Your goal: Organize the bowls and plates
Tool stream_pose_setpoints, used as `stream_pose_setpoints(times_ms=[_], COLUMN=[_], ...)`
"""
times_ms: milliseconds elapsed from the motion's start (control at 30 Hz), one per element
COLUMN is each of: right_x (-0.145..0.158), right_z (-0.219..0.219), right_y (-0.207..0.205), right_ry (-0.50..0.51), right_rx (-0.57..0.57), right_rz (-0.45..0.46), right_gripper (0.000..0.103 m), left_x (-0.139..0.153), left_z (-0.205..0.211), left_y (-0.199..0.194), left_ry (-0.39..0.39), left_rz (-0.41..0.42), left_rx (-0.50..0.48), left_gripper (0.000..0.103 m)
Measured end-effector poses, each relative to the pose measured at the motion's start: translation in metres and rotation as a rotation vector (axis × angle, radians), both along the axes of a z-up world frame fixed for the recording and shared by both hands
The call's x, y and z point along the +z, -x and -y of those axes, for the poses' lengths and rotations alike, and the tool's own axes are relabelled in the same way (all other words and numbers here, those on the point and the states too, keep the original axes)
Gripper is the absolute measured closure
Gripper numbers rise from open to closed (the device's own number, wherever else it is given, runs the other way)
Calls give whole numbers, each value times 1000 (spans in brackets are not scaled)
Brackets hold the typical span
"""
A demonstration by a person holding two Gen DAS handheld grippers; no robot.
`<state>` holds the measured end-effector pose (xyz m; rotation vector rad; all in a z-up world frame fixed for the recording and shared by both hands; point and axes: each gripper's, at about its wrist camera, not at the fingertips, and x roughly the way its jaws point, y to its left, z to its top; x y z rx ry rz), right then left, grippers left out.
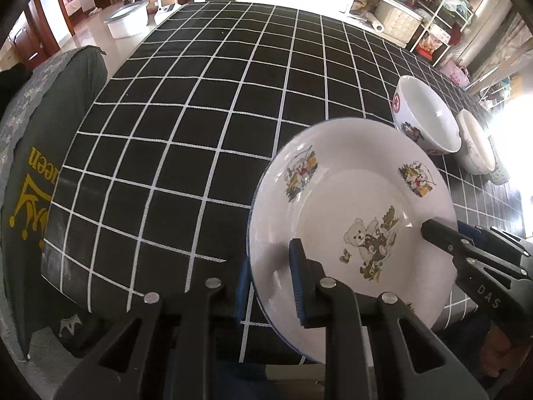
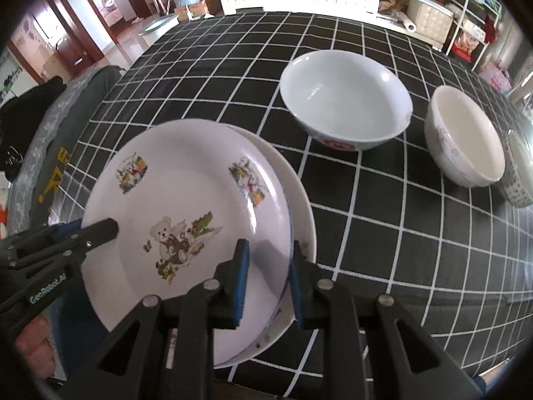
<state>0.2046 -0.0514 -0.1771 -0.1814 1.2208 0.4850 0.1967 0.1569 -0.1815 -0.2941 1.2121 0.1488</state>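
plates first: a glossy white bear-print plate (image 2: 186, 206) with a thin blue rim sits atop a plain white plate (image 2: 299, 206), both at the near edge of the black, white-gridded tablecloth (image 1: 186, 126). the left gripper (image 1: 271, 286) points steeply down, its blue ribbed pads pinching the bear plate's left rim. the right gripper (image 2: 266, 273) also points steeply down and clamps the right rims of both plates together. further right stand a wide white bowl (image 2: 346, 100) with red marks, a cream bowl (image 2: 466, 136), and a patterned bowl (image 2: 519, 173) at the frame edge. the cloth's far left half lies open.
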Motion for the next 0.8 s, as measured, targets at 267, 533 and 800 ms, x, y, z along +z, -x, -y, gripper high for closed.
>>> stream_pose_setpoints(times_ms=[267, 533, 800], right_x=[4, 8, 17], right_z=[10, 13, 13], right_y=[3, 11, 20], right_ry=[-55, -85, -54], right_rx=[-43, -37, -32], right_rz=[-30, -53, -30], right_gripper=[76, 65, 41], left_x=[7, 16, 30], left_z=[1, 2, 10], left_y=[9, 19, 29], left_ry=[-20, -16, -22], left_rz=[39, 53, 78], left_rx=[-2, 6, -9], left_gripper=[83, 83, 83])
